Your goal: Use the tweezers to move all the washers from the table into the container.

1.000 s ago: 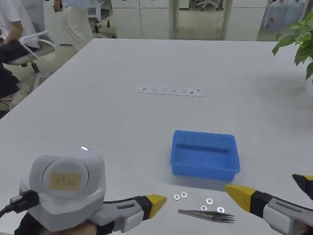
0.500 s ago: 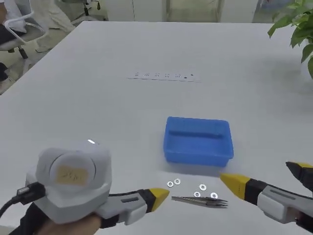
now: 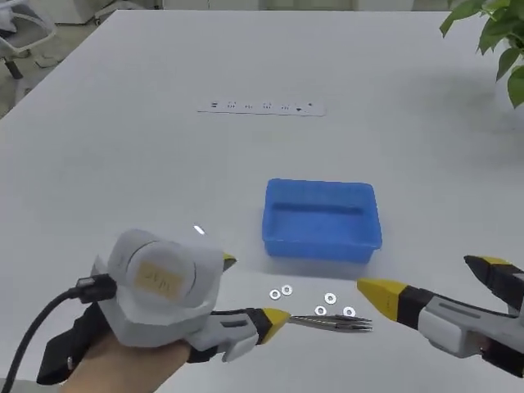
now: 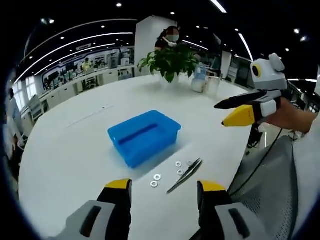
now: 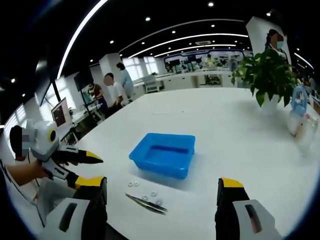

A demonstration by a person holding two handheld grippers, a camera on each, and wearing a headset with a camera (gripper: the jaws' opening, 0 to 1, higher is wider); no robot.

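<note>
Blue rectangular container [image 3: 321, 246] upright on white surface [image 3: 147, 155]. Five small silver washers [image 3: 330, 299] scattered flat along its near side. Metal tweezers [image 3: 334, 324] flat beside nearest washers.

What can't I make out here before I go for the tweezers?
Tweezers: head view, too thin to tell which end is the tip.
Container floor: head view, near strip hidden by its front wall.
Right tongs: head view, body cut off by the right edge.
Washers: too small to judge thickness.
</note>
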